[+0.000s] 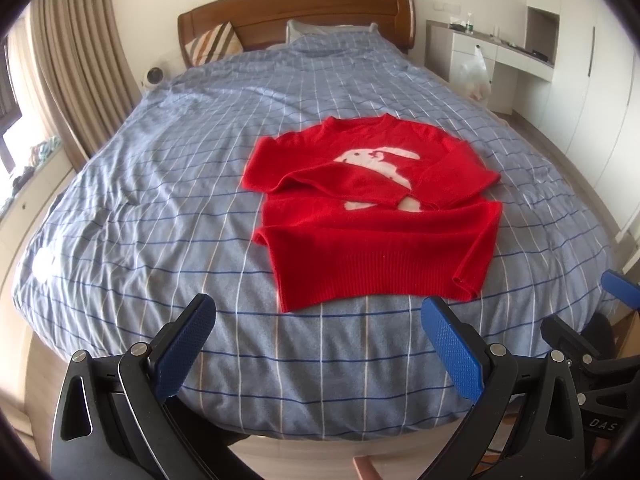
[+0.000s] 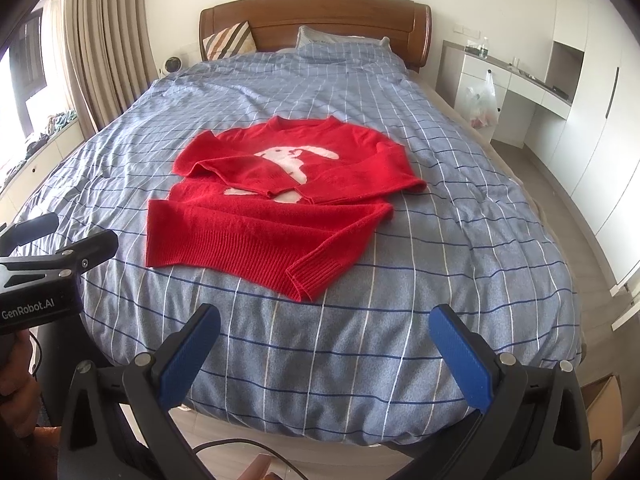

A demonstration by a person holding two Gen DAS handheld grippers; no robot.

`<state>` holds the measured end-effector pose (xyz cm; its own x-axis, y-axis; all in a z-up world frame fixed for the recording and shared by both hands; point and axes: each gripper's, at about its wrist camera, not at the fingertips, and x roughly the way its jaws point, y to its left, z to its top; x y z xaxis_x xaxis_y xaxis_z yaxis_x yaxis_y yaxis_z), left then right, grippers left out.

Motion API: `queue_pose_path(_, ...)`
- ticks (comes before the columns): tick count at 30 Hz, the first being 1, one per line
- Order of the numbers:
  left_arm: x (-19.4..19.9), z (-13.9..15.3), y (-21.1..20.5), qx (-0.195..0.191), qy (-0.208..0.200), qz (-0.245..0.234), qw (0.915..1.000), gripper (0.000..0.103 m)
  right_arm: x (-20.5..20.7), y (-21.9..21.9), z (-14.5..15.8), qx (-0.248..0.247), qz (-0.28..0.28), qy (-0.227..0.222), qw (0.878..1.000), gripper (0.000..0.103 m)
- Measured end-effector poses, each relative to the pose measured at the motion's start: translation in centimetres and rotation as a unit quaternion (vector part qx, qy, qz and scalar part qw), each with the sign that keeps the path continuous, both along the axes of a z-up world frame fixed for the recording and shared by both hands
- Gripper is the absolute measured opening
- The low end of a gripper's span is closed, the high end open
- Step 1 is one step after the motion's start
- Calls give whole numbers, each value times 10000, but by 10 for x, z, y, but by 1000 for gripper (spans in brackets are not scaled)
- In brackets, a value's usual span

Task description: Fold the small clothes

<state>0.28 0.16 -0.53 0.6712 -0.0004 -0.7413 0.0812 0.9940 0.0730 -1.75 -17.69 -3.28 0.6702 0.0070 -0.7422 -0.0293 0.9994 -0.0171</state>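
Red sweater [image 1: 372, 216] with a white rabbit motif lies flat on the bed [image 1: 160, 184], front up, both sleeves folded across the chest, hem toward the foot. Left gripper [image 1: 318, 320] and right gripper [image 2: 324, 330] hang near the foot of the bed, short of the hem, jaws spread wide, holding nothing.
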Motion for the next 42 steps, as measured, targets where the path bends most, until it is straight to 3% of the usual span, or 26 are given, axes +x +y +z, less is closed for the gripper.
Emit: queue_pose_path(42,1,-1,2,-20,25,44,10000,103,0,3,-3,32,68,74,9999,103)
